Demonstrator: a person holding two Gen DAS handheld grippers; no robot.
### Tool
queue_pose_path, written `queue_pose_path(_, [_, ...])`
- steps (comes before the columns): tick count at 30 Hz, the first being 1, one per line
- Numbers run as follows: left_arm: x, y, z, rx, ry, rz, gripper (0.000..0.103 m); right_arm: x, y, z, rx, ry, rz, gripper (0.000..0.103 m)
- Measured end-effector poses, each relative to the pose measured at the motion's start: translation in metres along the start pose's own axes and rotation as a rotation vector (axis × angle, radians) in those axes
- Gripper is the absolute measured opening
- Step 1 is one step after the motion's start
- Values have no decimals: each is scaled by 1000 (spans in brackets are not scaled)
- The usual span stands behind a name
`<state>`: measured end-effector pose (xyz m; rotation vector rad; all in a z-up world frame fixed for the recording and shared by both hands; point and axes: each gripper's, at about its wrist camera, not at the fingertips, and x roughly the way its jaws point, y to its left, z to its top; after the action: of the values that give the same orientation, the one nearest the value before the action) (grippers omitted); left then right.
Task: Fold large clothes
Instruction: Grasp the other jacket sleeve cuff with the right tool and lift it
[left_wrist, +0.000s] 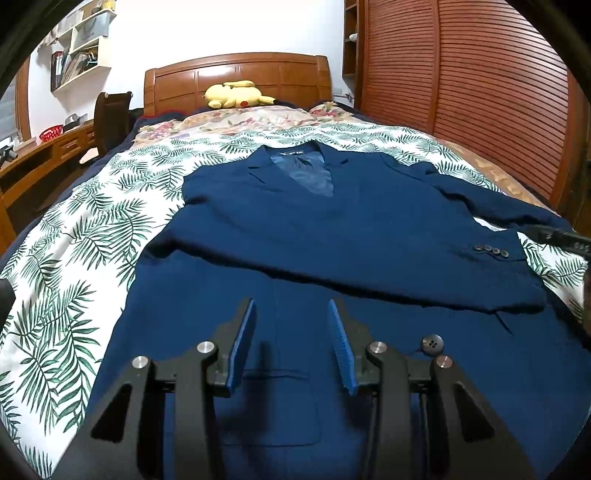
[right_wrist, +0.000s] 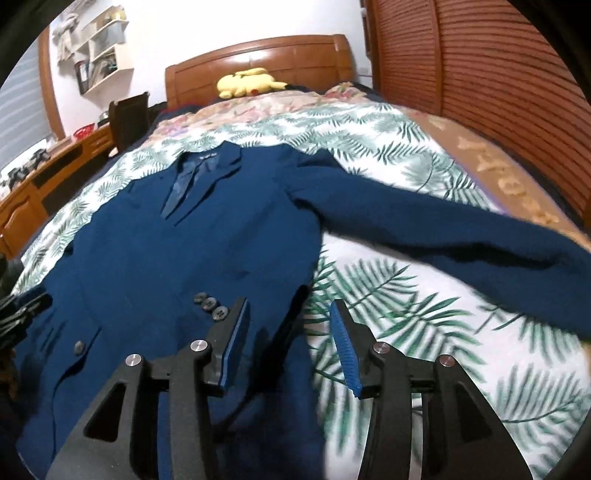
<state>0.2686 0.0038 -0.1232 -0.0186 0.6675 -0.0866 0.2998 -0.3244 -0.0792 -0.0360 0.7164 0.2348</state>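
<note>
Jacket: my navy jacket (left_wrist: 332, 229) lies front-up on the bed (left_wrist: 74, 266), collar toward the headboard at 12 o'clock, spread flat so the folds can start.
Folded sleeve: one sleeve (left_wrist: 369, 258) crosses the chest, its cuff buttons (left_wrist: 491, 251) at 3 o'clock, laid there as the first fold, I judge.
Other sleeve: it (right_wrist: 461, 240) stretches out toward 2 o'clock over the leaf-print quilt.
Left gripper: mine (left_wrist: 291, 345) hovers over the hem, jaws apart, nothing between them.
Right gripper: mine (right_wrist: 288, 345) straddles the jacket's side edge, jaws apart, empty.
Room: bare quilt at 9 o'clock; wardrobe (right_wrist: 480, 55) crowds 1 o'clock.
</note>
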Motion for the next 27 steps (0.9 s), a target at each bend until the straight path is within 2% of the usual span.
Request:
queue_pose_path(4, [1,0,0,-2,2,-3,39,-27,-31,5,-21,-11,-57,55])
queue_pose_path(7, [1,0,1,-2,0,-3,39,-42,-62,5,-17,-4,-131,61])
queue_pose_path(17, [1,0,-1,-9,-4,-7,39,-67,-168,-2,38,85,-378,62])
queue_pose_path(23, [1,0,-1,-11,-2,-8,39,-74,-220,-7,105,144,-455,62])
queue_pose_path(27, [2,0,-1,-9,3,-11,39,-79,-244,-14,165,168,-466,62])
